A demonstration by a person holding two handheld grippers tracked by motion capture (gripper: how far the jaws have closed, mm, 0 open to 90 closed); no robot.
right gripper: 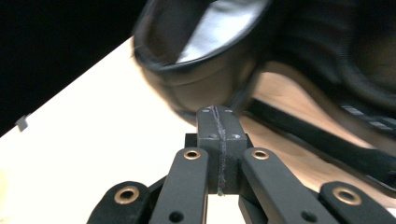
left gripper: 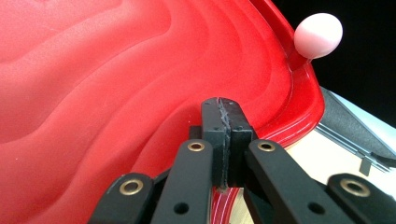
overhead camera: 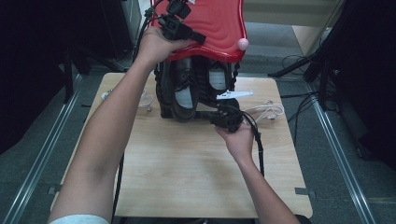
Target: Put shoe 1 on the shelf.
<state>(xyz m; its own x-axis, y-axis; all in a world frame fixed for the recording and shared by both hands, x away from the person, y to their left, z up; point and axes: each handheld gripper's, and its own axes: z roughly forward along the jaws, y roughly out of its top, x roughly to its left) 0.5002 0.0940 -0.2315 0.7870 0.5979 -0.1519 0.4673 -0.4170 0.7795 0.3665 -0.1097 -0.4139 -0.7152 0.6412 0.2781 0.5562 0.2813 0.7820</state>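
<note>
Table (overhead camera: 187,177): carrying the open box at its far edge.
Lid (overhead camera: 219,28): red, stiff, glossy, probably slippery; standing raised above the shoes, best pinched at its rim.
Shoes (overhead camera: 184,95): black, soft, sitting under the lid.
Left gripper (overhead camera: 198,37): jaws together, clamping the lid's rim.
Right gripper (overhead camera: 219,119): jaws together, touching a shoe heel (right gripper: 201,84), gripping nothing visible.

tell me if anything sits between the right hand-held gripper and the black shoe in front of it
Nothing visible does. The right hand-held gripper, jaws closed, points straight at the heel of the black shoe with bare wooden table beneath. The red tray held up by the left hand-held gripper hangs above the shoes, not between.
</note>
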